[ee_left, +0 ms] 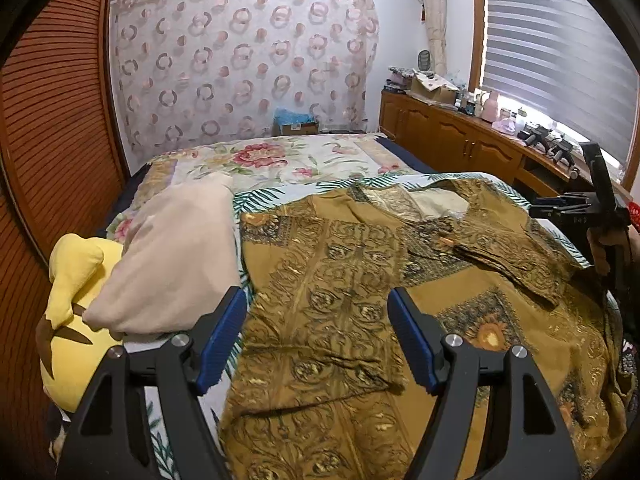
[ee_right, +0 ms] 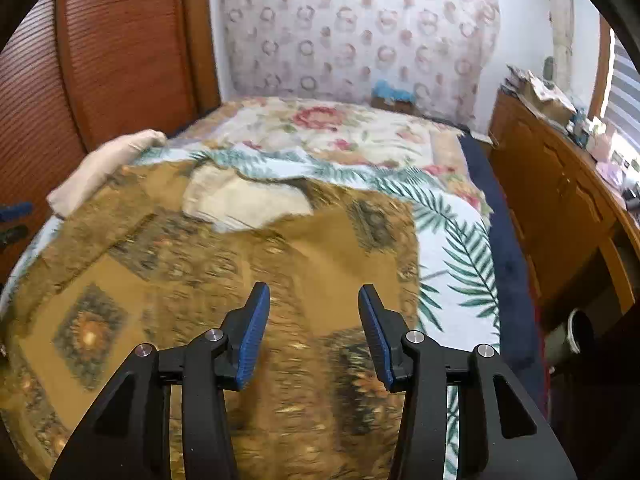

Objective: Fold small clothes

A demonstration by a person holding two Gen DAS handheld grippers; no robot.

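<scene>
A mustard-brown patterned top (ee_left: 360, 280) lies spread on the bed, both sleeves folded in over its body. It also shows in the right wrist view (ee_right: 240, 264), blurred. My left gripper (ee_left: 316, 312) is open and empty, its blue pads just above the folded left sleeve (ee_left: 320, 344). My right gripper (ee_right: 314, 308) is open and empty above the top's right part. The right gripper also shows at the right edge of the left wrist view (ee_left: 600, 208).
A palm-leaf sheet (ee_right: 452, 248) lies under the top, on a floral bedspread (ee_left: 280, 160). A beige pillow (ee_left: 176, 264) and a yellow plush toy (ee_left: 72, 320) lie at the left. A wooden cabinet (ee_left: 452, 140) with clutter stands at the right. A louvred wardrobe (ee_left: 52, 120) is at the left.
</scene>
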